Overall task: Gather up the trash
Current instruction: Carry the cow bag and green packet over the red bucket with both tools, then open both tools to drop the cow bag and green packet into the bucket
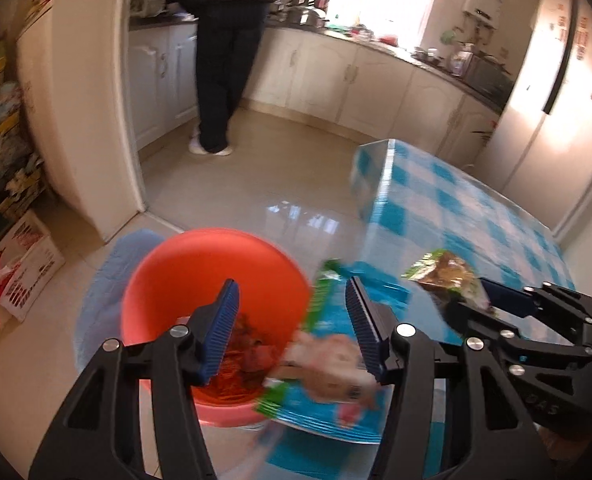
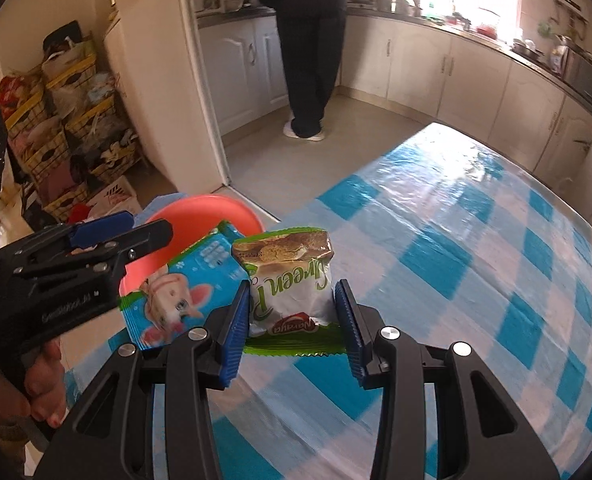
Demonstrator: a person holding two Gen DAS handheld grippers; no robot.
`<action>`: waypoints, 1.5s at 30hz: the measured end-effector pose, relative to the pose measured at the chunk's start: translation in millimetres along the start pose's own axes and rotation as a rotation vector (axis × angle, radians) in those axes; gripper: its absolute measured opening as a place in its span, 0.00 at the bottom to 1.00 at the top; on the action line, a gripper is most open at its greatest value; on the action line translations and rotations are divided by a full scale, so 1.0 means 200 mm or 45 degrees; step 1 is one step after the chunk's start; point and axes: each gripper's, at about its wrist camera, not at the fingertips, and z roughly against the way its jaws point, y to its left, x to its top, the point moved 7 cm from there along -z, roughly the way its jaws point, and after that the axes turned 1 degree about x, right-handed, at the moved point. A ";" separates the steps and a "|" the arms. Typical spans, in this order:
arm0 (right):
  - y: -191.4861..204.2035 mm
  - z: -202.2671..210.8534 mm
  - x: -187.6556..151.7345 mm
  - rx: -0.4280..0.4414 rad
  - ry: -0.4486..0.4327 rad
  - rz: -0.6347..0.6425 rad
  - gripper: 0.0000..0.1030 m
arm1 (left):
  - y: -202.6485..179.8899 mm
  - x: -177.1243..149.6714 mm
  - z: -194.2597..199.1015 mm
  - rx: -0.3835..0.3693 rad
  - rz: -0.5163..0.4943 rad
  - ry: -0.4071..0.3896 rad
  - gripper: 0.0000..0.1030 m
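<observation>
An orange bin [image 1: 216,272] with trash in its bottom stands on the floor at the table's corner. My left gripper [image 1: 294,304] hangs over the bin's rim and the table edge, jaws open. A blurred blue cartoon packet [image 1: 331,360] with green edges lies between its fingers, and a gap shows on the left pad's side. In the right wrist view that blue packet [image 2: 184,292] overhangs the table edge beside the bin [image 2: 200,208], below the left gripper [image 2: 128,232]. My right gripper [image 2: 292,292] is shut on a white and green cookie packet [image 2: 292,276], held above the table. The left wrist view shows the right gripper [image 1: 475,300] with the cookie packet [image 1: 447,276].
The table [image 2: 475,240] has a glossy blue and white check cloth. A person [image 1: 224,40] stands at the kitchen counter beyond the doorway. A blue mat [image 1: 96,304] lies under the bin. A cardboard box [image 1: 28,264] and stacked crates [image 2: 68,128] fill the left wall.
</observation>
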 end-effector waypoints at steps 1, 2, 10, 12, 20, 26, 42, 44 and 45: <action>0.01 -0.02 0.00 0.006 0.007 0.003 0.42 | 0.03 0.00 -0.01 0.006 0.021 0.006 0.55; 0.02 -0.03 0.01 0.010 0.012 0.005 0.42 | 0.07 -0.01 -0.02 0.015 0.043 0.012 0.55; 0.02 -0.07 0.00 0.004 0.023 0.025 0.42 | 0.16 -0.05 0.01 -0.096 0.090 0.057 0.55; -0.01 -0.05 -0.02 0.000 0.026 0.006 0.42 | 0.10 -0.06 0.05 -0.193 0.039 0.066 0.59; -0.13 -0.02 -0.11 -0.024 0.042 -0.088 0.42 | -0.17 -0.15 0.05 -0.371 -0.291 0.108 0.87; -0.16 0.00 -0.13 -0.024 0.034 -0.104 0.42 | -0.22 -0.21 -0.11 -0.302 -0.332 0.210 0.87; -0.04 -0.04 -0.03 0.049 0.018 -0.031 0.42 | 0.01 -0.12 -0.13 -0.229 -0.049 0.230 0.64; 0.01 -0.05 0.00 0.068 0.014 -0.008 0.42 | 0.05 -0.09 -0.13 -0.198 -0.022 0.208 0.63; 0.04 -0.06 0.02 0.078 0.009 0.008 0.42 | 0.09 -0.07 -0.13 -0.167 -0.008 0.195 0.63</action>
